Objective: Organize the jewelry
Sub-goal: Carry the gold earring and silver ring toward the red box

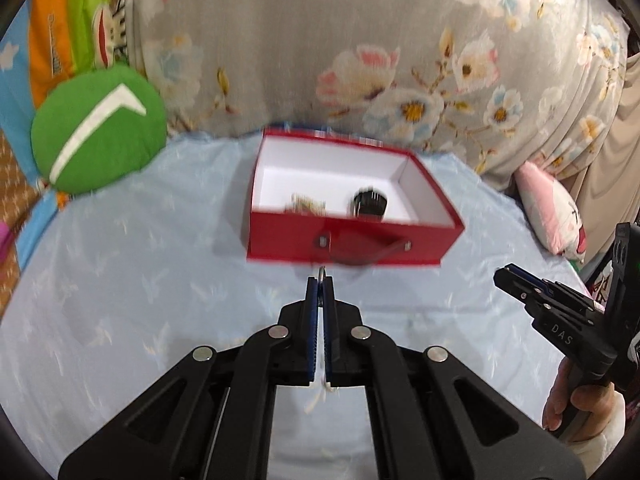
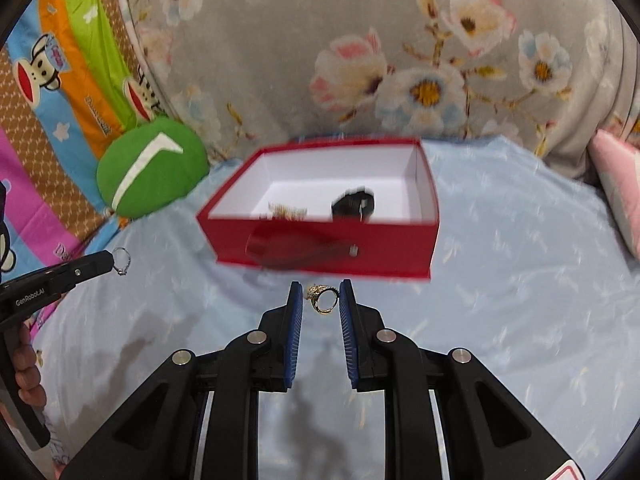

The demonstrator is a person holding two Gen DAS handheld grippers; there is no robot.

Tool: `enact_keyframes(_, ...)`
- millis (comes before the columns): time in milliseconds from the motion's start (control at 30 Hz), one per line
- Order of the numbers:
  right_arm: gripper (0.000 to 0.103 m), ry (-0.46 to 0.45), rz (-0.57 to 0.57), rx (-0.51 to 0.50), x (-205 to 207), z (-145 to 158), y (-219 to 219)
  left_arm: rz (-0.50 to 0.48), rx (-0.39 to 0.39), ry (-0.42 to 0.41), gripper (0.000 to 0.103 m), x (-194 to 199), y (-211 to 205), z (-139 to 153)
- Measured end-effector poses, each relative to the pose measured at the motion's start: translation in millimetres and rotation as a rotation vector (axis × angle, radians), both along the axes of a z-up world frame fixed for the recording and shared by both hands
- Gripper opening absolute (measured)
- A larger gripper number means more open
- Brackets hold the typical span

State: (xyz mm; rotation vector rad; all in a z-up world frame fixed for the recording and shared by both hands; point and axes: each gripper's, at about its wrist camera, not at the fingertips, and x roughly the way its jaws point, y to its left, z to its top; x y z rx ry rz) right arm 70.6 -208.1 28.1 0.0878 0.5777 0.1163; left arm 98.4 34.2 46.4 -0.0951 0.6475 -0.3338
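Both rings are up off the bed, the silver ring [image 2: 121, 261] pinched in the left gripper [image 1: 320, 280] and the gold ring [image 2: 323, 299] pinched in the right gripper [image 2: 320, 292], so next they go into the red box [image 2: 320, 248] at twelve o'clock.

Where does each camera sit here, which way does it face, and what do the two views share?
Left wrist: on the left gripper, looking along its shut fingers at the red box; the right gripper and a hand show at right.
Right wrist: on the right gripper, which holds a gold ring, facing the box; the left gripper holds a silver ring.
Shared: box, green cushion, blue sheet.
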Motion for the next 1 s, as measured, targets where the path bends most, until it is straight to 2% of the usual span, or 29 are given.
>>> enact_keyframes(267,0.017,-0.148,-0.002,-0.030,37,65,-6,0.004,0.030,-0.178,0.001,38,-18,67)
enact_keyframes(433,0.017,-0.195,-0.001,-0.025,64,88,-9,0.002,0.046,-0.231,0.001,68,-36,87)
enact_keyframes(667,0.017,-0.210,0.000,-0.009,99,101,-14,0.011,0.068,-0.229,0.001,106,-56,89)
enact_keyframes(1000,0.017,-0.153,-0.028,0.008,145,82,-28,0.040,0.101,-0.169,0.001,158,-72,65)
